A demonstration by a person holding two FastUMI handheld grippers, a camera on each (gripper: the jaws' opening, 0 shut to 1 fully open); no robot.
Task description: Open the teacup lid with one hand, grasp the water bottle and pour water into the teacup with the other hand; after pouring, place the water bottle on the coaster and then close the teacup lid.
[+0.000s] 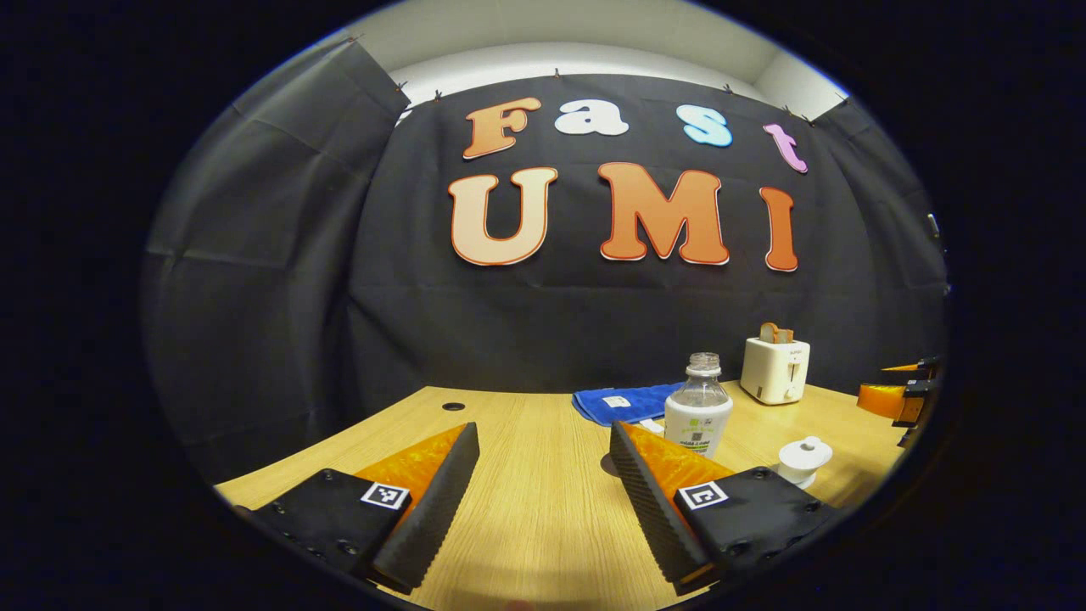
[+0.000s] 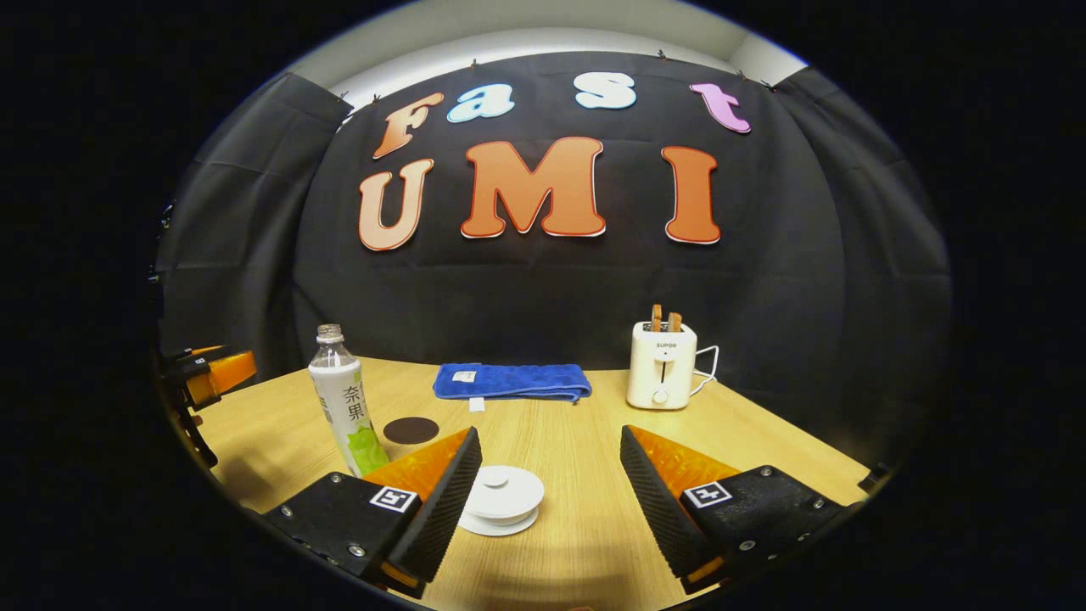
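Left hand-held gripper (image 1: 543,441): fingers wide apart at lower centre of the left gripper view, holding nothing.
Right hand-held gripper (image 2: 547,445): fingers spread wide at lower centre of the right gripper view, holding nothing.
Bench (image 2: 560,424): light wood, across the lower frame.
Towel (image 2: 509,381): blue, folded, centre.
Toaster (image 2: 662,365): white, right of centre.
Water bottle (image 2: 339,399): upright, uncapped, lower left.
Teacup (image 2: 502,499): white, lid on, between the right fingers, touching neither.
Coaster (image 2: 411,430): dark disc just right of the bottle.
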